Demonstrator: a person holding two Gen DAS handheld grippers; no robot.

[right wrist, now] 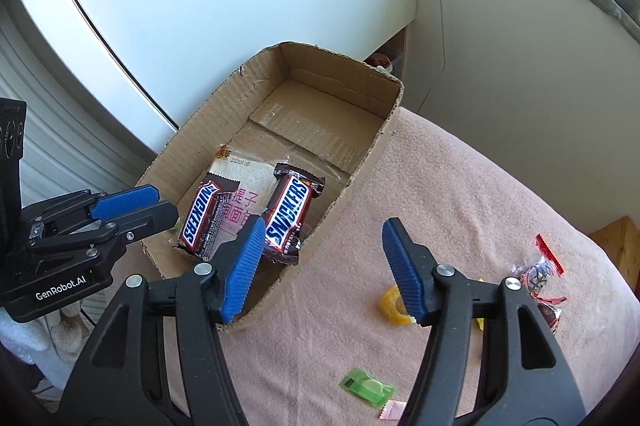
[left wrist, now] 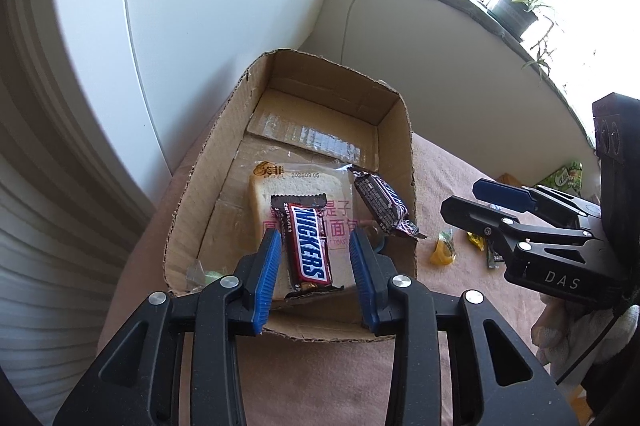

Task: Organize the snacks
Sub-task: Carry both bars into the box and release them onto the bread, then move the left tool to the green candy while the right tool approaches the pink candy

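Observation:
An open cardboard box (left wrist: pixel 208 186) (right wrist: pixel 360 162) stands on a pink cloth. Inside it lies a packet of sliced bread (left wrist: pixel 260 198) (right wrist: pixel 240 170). One Snickers bar (left wrist: pixel 308 250) (right wrist: pixel 198 218) rests on the bread, label up. My left gripper (left wrist: pixel 315 234) (right wrist: pixel 166 204) hovers over it, open, and its blue pads (left wrist: pixel 268 266) stand clear of the bar's sides. A second Snickers bar (left wrist: pixel 384 206) (right wrist: pixel 288 214) leans against the box's right wall. My right gripper (right wrist: pixel 323 224) (left wrist: pixel 460 196) is open wide at that wall, nothing between its fingers.
Loose sweets lie on the cloth to the right of the box: a yellow one (right wrist: pixel 394 306) (left wrist: pixel 442 252), a green packet (right wrist: pixel 368 392), a clear bag with a red edge (right wrist: pixel 536 270). White cabinet doors stand behind the box. A potted plant (left wrist: pixel 516 6) is on the sill.

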